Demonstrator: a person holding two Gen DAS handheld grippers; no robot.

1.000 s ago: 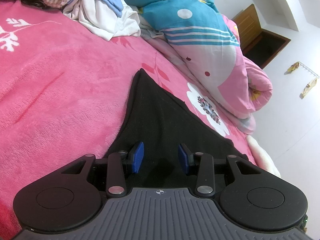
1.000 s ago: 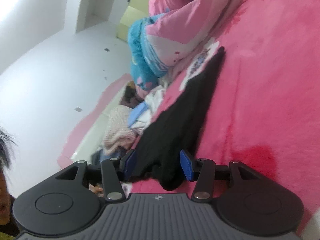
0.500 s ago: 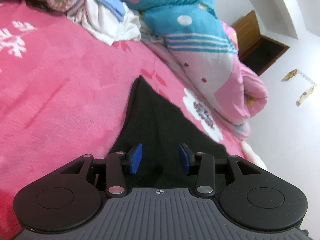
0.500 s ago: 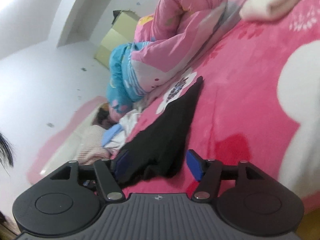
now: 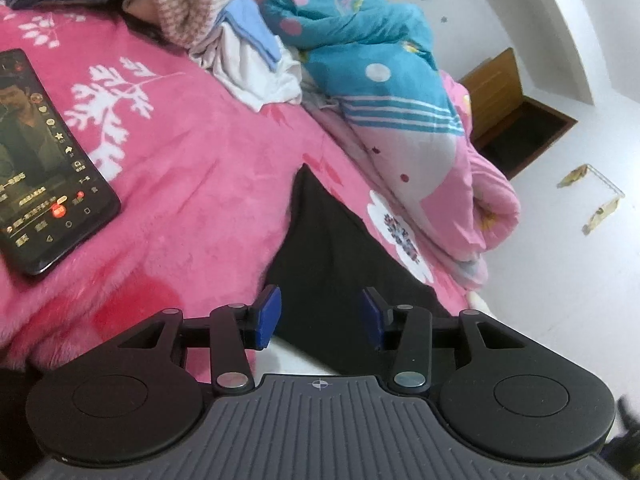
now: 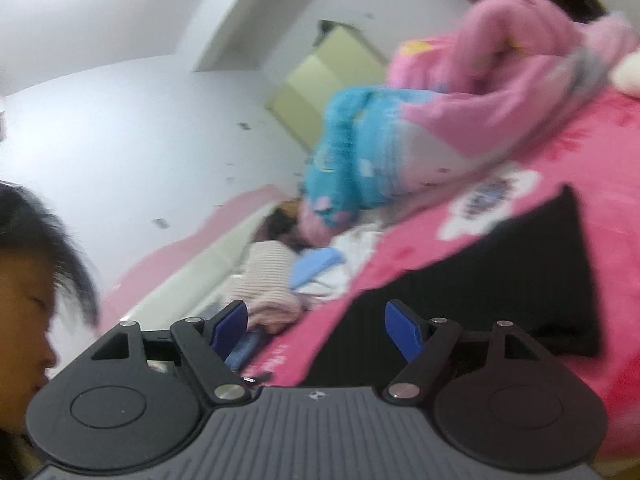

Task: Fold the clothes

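Pink fleece bedding point(image 5: 192, 160) with white leaf and flower prints fills most of the left wrist view. At its left edge a phone point(image 5: 44, 160) is laid flat with the screen lit. Farther back, a heap of clothes point(image 5: 224, 40) is piled: a striped knit, a blue piece and a white one. To the right of the heap a rolled quilt point(image 5: 400, 92), blue and pink, is stretched along the bed's far side, beside a white floor. Near the middle a black garment point(image 5: 332, 248) is spread flat on the bedding, tapering to a point away from the camera. The left gripper point(image 5: 320, 314) is held low over its near end, with the blue pads point(image 5: 267, 316) parted and nothing pinched between them; contact with the cloth cannot be told.

In the right wrist view, which is blurred, part of a person's head is seen at the left edge. The right gripper point(image 6: 316, 332) is spread wide and empty above the bedding point(image 6: 600, 152), with the garment point(image 6: 520, 276) lying just beyond its right finger. The quilt point(image 6: 420, 132) and clothes point(image 6: 276, 280) are seen behind.
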